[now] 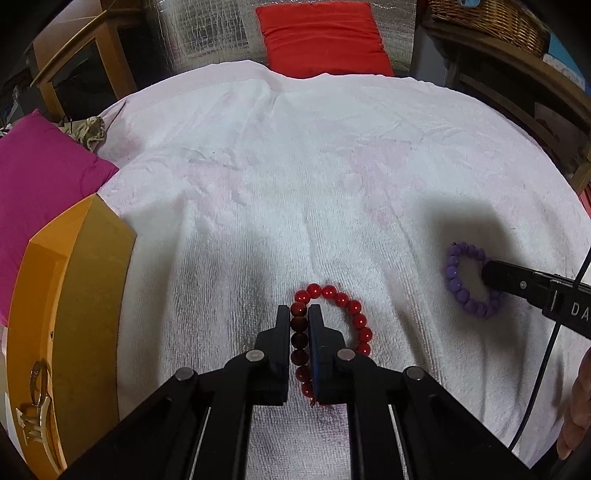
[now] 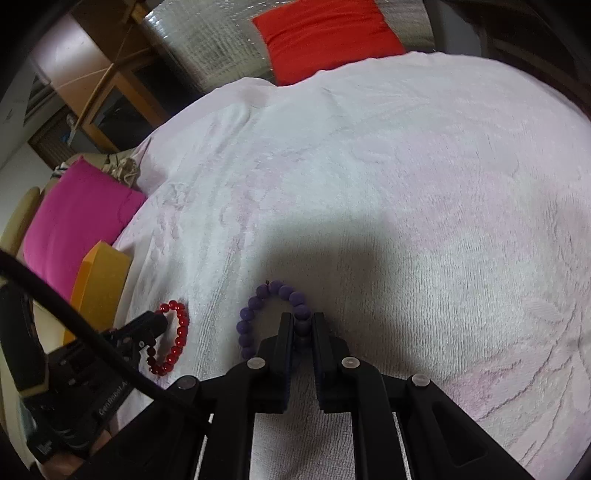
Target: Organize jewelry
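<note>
A red bead bracelet (image 1: 352,315) lies on the white towel (image 1: 295,166). My left gripper (image 1: 299,312) is shut on its left side, with beads pinched between the fingers. A purple bead bracelet (image 2: 255,310) lies to the right on the towel (image 2: 406,184). My right gripper (image 2: 303,319) is shut on its right side. In the left wrist view the purple bracelet (image 1: 458,280) shows with the right gripper's fingertips (image 1: 495,275) on it. In the right wrist view the red bracelet (image 2: 179,334) shows beside the left gripper (image 2: 162,323).
An orange box (image 1: 74,314) with a gold clasp stands at the towel's left edge, also in the right wrist view (image 2: 99,284). A magenta cushion (image 1: 40,184) lies beyond it. A red cushion (image 1: 321,37) lies at the far end. A wicker basket (image 1: 491,22) sits on shelves at the right.
</note>
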`<action>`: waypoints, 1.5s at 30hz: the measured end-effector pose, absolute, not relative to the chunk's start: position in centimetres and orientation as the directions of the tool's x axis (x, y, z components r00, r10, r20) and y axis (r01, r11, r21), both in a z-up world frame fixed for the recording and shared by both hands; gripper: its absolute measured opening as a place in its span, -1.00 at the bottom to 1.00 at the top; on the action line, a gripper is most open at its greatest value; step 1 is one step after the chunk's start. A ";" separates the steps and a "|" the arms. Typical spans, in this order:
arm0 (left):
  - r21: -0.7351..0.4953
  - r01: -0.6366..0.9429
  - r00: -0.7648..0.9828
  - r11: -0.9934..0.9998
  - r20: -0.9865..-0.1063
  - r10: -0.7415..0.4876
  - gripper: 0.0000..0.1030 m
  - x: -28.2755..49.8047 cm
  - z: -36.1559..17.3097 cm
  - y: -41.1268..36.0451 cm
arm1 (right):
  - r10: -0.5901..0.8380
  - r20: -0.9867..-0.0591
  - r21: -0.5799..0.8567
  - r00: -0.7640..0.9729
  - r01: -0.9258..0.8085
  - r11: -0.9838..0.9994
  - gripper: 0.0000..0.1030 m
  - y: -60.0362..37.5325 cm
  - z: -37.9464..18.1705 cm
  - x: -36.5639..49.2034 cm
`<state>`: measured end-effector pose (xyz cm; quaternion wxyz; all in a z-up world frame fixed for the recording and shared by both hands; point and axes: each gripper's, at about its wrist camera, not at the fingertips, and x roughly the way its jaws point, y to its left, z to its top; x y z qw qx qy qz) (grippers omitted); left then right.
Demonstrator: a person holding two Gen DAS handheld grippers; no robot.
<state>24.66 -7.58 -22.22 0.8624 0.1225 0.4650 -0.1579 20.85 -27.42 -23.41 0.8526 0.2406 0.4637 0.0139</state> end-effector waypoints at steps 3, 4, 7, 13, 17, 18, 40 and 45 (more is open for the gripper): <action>0.071 0.391 0.513 0.918 -0.844 -0.153 -0.81 24.7 -22.3 -7.7 | 0.241 -0.786 0.416 0.569 0.198 0.887 -0.75 -27.3 -23.4 20.9; 0.072 0.393 0.511 0.917 -0.846 -0.152 -0.81 24.7 -22.4 -7.8 | 0.240 -0.786 0.415 0.570 0.199 0.888 -0.75 -27.3 -23.4 20.9; 0.087 0.400 0.511 0.912 -0.847 -0.143 -0.81 24.7 -22.7 -8.1 | 0.239 -0.785 0.415 0.572 0.198 0.888 -0.75 -27.3 -23.4 20.9; 0.088 0.401 0.520 0.912 -0.841 -0.147 -0.81 24.6 -22.8 -8.4 | 0.203 -0.789 0.360 0.581 0.168 0.918 -0.76 -26.5 -23.2 20.9; 0.077 0.400 0.537 0.913 -0.828 -0.165 -0.81 24.3 -22.3 -8.3 | 0.194 -0.787 0.349 0.585 0.164 0.923 -0.79 -26.5 -23.1 20.8; 0.075 0.401 0.545 0.913 -0.820 -0.172 -0.81 24.3 -22.1 -8.3 | 0.195 -0.786 0.350 0.586 0.163 0.922 -0.79 -26.5 -23.0 20.8; -0.056 0.362 0.577 0.931 -0.771 -0.270 -0.81 24.7 -19.3 -4.6 | 0.214 -0.737 0.398 0.641 0.156 0.904 -0.79 -27.0 -21.6 20.2; -0.050 0.384 0.601 0.922 -0.744 -0.291 -0.81 24.0 -18.3 -5.0 | 0.230 -0.690 0.423 0.687 0.124 0.898 -0.79 -27.0 -20.5 19.6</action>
